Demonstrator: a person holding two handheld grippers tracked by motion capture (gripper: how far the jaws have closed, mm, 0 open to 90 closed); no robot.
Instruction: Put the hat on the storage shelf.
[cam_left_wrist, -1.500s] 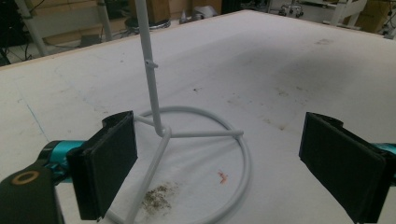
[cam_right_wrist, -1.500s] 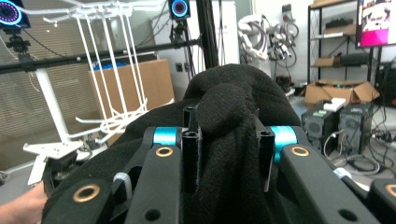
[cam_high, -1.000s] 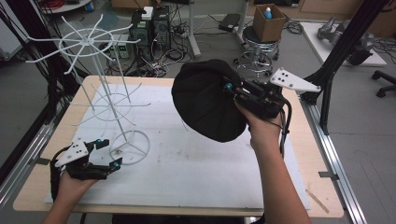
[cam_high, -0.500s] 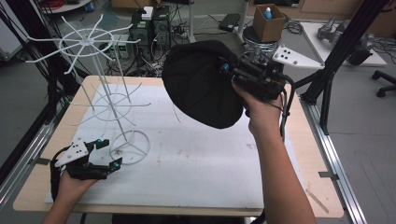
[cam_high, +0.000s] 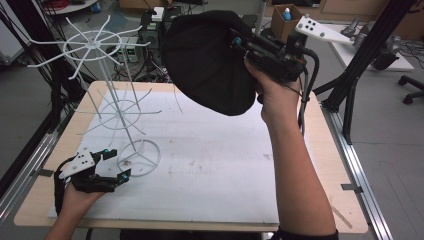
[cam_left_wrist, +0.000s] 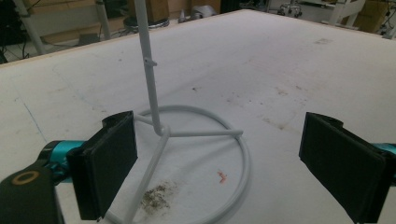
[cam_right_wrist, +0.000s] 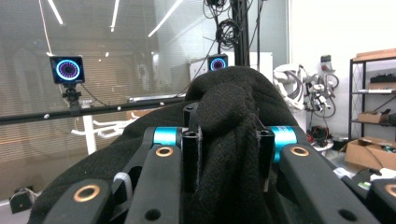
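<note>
Raised since the earlier frame: black hat (cam_high: 210, 60), now at upper centre of the high view, well above the desk (cam_high: 210, 165); it sat lower, nearer frame centre, before. Right hand-held gripper (cam_high: 240, 42): I clamp its jaws on a bunched fold of the hat. Left hand-held gripper (cam_high: 112, 162): lower left, jaws wide and holding nothing, set either side of the ring base of the white wire rack (cam_high: 107, 100), which stands upright at left on the desk.

A cardboard box (cam_high: 286, 19) and black tripod (cam_high: 360, 60) stand behind the table (cam_high: 320, 165).
</note>
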